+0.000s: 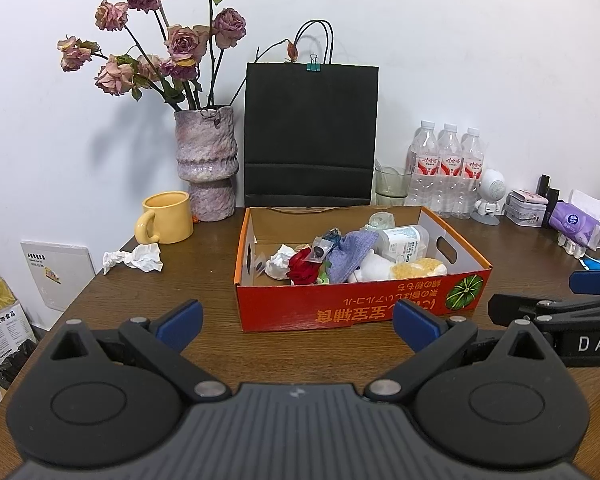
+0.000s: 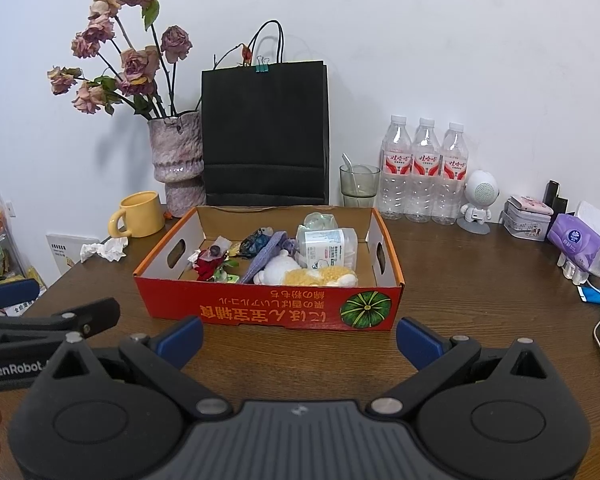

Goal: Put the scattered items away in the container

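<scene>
The orange cardboard box (image 1: 340, 304) sits on the wooden desk (image 1: 172, 280) with its long axis running left to right, its printed side facing both grippers. Left gripper (image 1: 298, 322) and right gripper (image 2: 299, 334) hover just before it, jaws spread wide, empty. A crumpled tissue (image 1: 134, 259) lies left of the box, outside it.

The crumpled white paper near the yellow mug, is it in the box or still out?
Out. The crumpled paper lies on the table, left of the box, beside the yellow mug.
</scene>
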Action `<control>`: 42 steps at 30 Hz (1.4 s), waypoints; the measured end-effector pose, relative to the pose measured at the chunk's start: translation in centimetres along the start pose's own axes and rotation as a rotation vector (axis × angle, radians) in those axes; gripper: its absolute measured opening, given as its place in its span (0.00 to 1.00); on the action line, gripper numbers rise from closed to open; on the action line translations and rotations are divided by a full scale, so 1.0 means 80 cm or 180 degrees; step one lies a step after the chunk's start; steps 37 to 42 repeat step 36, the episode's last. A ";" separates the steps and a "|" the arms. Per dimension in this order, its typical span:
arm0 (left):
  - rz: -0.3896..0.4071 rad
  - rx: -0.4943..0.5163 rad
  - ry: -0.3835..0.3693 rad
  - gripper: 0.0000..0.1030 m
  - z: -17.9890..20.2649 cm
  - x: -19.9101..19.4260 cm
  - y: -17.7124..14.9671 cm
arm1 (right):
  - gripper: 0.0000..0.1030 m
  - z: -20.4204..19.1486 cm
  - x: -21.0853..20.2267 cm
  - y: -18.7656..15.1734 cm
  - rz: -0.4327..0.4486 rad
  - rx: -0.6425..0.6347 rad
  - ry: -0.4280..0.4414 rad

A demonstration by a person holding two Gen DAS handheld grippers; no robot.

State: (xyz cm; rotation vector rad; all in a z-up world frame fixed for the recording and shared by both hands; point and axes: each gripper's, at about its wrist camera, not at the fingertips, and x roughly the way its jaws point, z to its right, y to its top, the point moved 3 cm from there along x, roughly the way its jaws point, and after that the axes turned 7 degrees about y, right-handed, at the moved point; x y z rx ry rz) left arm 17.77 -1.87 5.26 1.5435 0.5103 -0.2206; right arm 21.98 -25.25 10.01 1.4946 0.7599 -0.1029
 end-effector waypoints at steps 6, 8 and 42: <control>-0.0002 -0.0001 -0.0002 1.00 -0.001 0.000 0.000 | 1.00 0.000 0.000 -0.001 -0.0002 0.0001 0.0000; -0.0001 0.0000 0.0000 1.00 -0.001 0.000 0.000 | 1.00 0.000 0.000 0.001 -0.0002 0.0000 -0.0001; 0.0028 -0.0003 0.0028 1.00 0.000 0.001 -0.003 | 1.00 0.003 0.004 -0.004 -0.0035 0.0013 0.0005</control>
